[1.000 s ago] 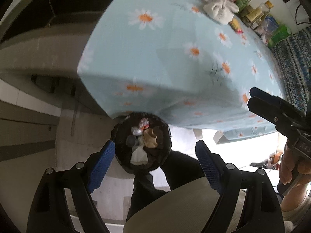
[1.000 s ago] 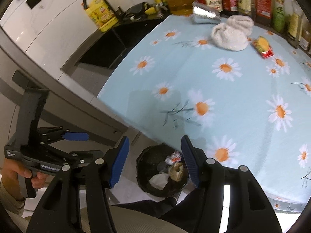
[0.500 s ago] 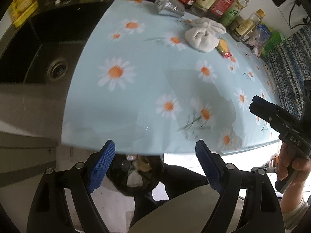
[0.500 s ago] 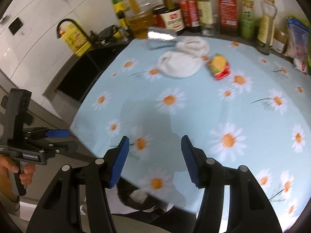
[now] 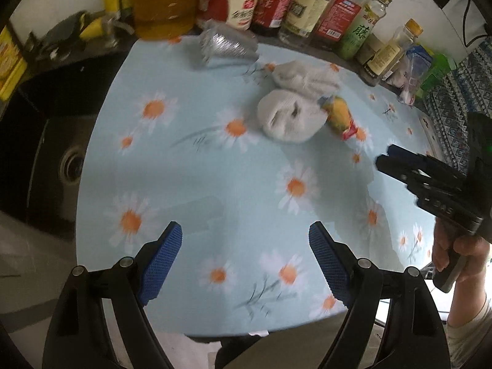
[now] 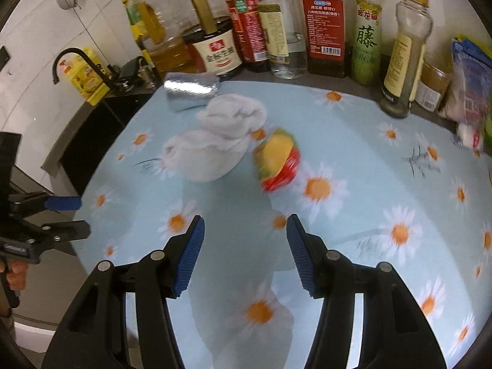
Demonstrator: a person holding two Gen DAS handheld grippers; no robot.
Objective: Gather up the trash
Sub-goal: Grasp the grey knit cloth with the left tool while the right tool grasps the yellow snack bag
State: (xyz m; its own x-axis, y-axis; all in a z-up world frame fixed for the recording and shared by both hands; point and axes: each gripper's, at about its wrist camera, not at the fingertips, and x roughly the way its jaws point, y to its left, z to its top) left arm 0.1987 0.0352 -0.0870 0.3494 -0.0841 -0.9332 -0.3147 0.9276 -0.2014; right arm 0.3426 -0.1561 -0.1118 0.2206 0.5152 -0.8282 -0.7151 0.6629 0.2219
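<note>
We hold both grippers spread and empty: left gripper (image 5: 244,261), right gripper (image 6: 244,252). A second ago they pointed down at the floor bin; now they face the daisy tablecloth (image 6: 384,184), so we judge we're going for the next piece. Trash candidates: crumpled yellow-red snack wrapper (image 6: 278,158) just right of the bunched white cloth (image 6: 215,144), silver foil packet (image 6: 190,90) near the bottles (image 6: 323,24).

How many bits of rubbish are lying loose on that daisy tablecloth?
3, as far as shows: a silver foil wrapper at the back near the bottles, a crumpled white tissue wad mid-table, and a yellow-red snack packet touching its right side. More may hide behind the wad.
</note>
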